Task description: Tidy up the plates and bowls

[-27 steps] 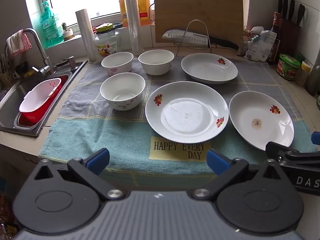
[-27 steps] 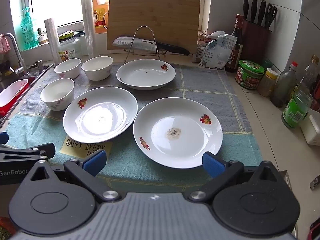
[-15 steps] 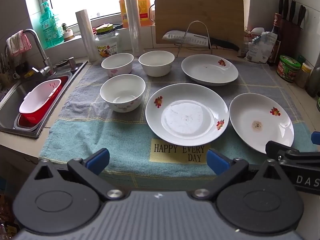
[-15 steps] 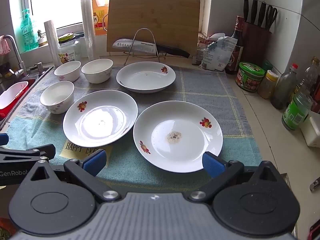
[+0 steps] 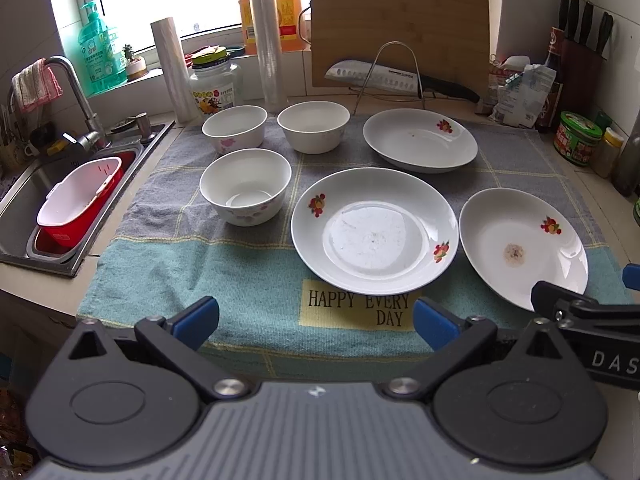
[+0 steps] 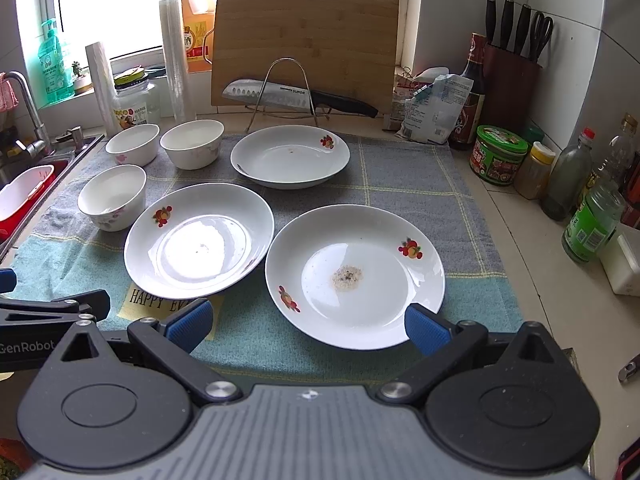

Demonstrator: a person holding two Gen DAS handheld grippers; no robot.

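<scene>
Three white plates with fruit prints lie on a towel: a middle plate (image 5: 375,230), a right plate with a crumb spot (image 5: 522,248), and a far plate (image 5: 420,139). Three white bowls stand at the left: a near bowl (image 5: 245,185), a far left bowl (image 5: 235,126) and a far middle bowl (image 5: 313,126). My left gripper (image 5: 316,320) is open and empty, above the towel's front edge. My right gripper (image 6: 306,326) is open and empty, just in front of the right plate (image 6: 354,276). The middle plate (image 6: 199,240) and far plate (image 6: 290,156) show there too.
A sink (image 5: 24,204) with a red and white basket (image 5: 78,200) lies at the left. A cutting board (image 5: 400,32), knife on a wire rack (image 5: 388,76), jars and bottles (image 6: 592,224) line the back and right. The towel (image 5: 180,264) covers the counter.
Both grippers have moved slightly, so the dishes sit a little lower in both views. Nothing on the counter has moved.
</scene>
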